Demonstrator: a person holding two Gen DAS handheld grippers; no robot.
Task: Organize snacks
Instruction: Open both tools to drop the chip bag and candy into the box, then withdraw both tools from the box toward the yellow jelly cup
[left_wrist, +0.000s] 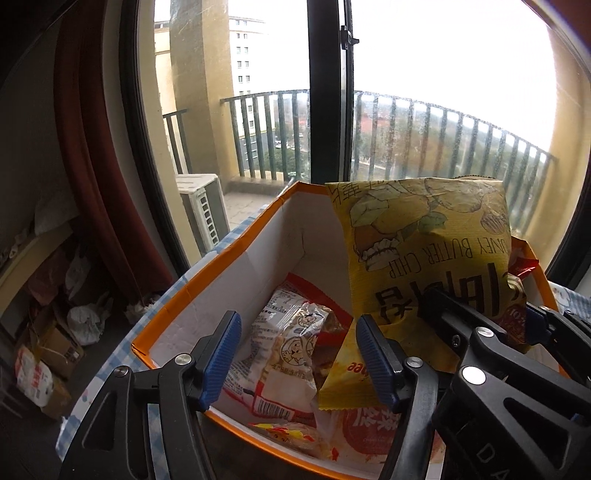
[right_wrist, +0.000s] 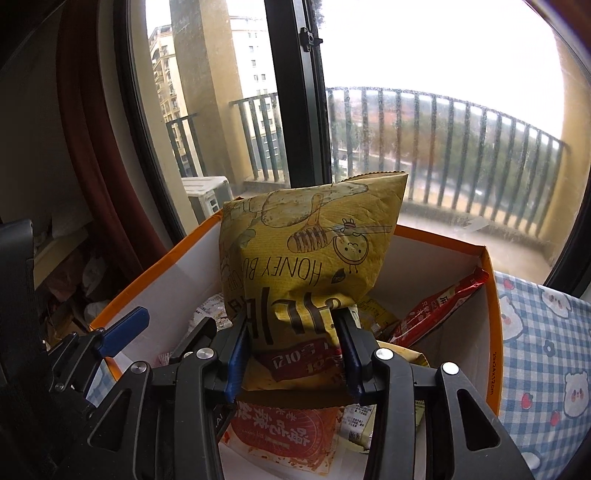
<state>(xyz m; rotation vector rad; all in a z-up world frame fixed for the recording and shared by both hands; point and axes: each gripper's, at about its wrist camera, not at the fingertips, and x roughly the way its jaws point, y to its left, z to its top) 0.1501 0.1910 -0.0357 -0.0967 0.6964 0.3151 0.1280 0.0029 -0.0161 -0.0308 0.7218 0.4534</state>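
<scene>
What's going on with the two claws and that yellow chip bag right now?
Right gripper clamped on the yellow chip bag, bag upside down over the orange box. Left gripper open, empty. Box already crowded with snack packets.

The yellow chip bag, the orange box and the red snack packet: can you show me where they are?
yellow chip bag (right_wrist: 314, 266): right wrist view, on its printed front.
orange box (left_wrist: 207, 266): left wrist view, on its orange left rim.
red snack packet (right_wrist: 439, 306): right wrist view, on its middle, leaning in the box's corner.

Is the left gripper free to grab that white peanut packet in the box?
Probably yes: the left gripper is open and empty right above the white packet, with nothing between; the chip bag stands aside.
</scene>
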